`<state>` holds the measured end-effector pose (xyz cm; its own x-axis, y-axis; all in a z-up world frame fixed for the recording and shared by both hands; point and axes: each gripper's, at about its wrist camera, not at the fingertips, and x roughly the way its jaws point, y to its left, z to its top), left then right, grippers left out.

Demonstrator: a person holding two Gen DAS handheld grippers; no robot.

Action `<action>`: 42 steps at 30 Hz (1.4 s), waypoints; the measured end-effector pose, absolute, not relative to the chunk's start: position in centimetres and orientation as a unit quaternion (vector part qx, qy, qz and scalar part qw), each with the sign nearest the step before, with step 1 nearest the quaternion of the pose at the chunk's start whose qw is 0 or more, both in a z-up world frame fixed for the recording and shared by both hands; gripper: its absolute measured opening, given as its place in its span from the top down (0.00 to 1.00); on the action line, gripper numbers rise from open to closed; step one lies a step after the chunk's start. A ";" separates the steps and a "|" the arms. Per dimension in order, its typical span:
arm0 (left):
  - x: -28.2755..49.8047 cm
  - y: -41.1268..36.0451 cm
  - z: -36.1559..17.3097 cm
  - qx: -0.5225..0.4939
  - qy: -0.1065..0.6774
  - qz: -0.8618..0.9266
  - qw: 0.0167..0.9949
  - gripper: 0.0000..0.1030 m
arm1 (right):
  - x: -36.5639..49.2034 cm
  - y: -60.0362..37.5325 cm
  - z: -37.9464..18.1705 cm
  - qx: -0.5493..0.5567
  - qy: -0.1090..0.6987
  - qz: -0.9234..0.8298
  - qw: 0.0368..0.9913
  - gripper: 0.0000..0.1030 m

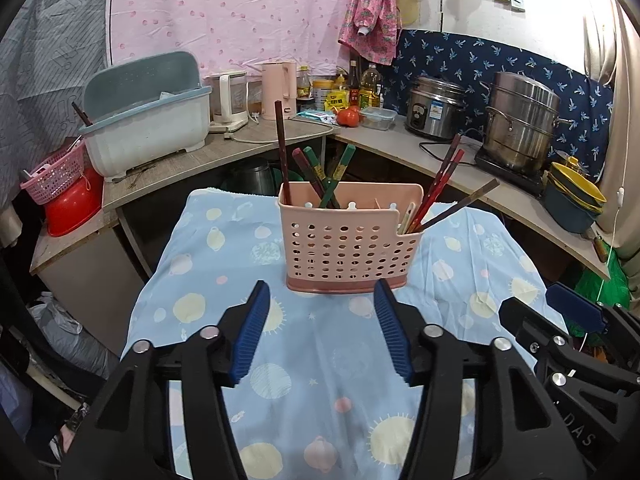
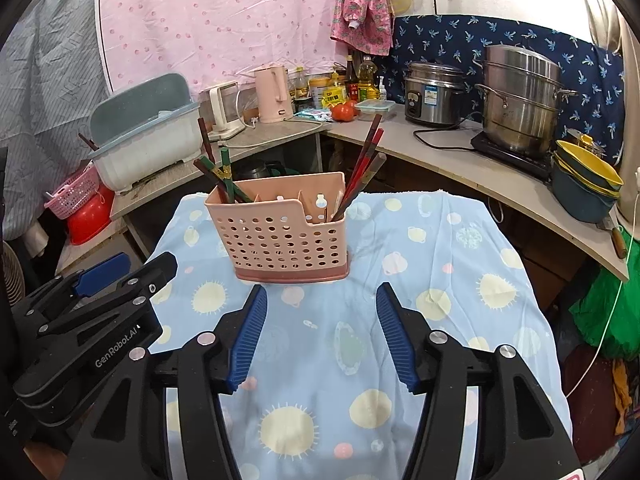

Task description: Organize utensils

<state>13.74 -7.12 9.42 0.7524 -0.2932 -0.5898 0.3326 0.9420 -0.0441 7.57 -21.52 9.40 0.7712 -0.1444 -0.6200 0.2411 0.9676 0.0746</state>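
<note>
Chopstick (image 1: 282, 148) lower ends hidden inside pink holder (image 1: 348, 248) at 12 o'clock. Left gripper (image 1: 320, 292) and right gripper (image 2: 322, 294) jaws spread, pinching nothing.

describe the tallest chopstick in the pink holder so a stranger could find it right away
On the blue planet-print cloth stands a pink perforated holder. In its left compartment, among green chopsticks, one dark red chopstick stands nearly upright, rising well above the others.

Home kitchen, rice cooker (image 1: 435, 107), steamer pot (image 1: 520, 120)
</note>
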 end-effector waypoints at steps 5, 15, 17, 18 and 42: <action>13.6 -7.0 9.3 0.033 0.311 -0.165 0.935 0.43 | 7.4 -21.3 9.2 0.067 0.322 -0.107 0.938 0.40; 13.4 -6.6 8.7 0.031 0.313 -0.145 0.938 0.19 | 6.8 -21.3 8.8 0.058 0.316 -0.120 0.939 0.27; 13.4 -6.5 8.6 0.030 0.314 -0.142 0.938 0.17 | 6.7 -21.5 8.6 0.062 0.315 -0.120 0.940 0.25; 13.3 -6.5 8.6 0.031 0.314 -0.141 0.938 0.16 | 6.7 -21.6 8.6 0.064 0.314 -0.120 0.940 0.24; 13.6 -6.1 7.8 0.034 0.324 -0.128 0.937 0.10 | 6.6 -21.8 8.0 0.058 0.318 -0.137 0.936 0.15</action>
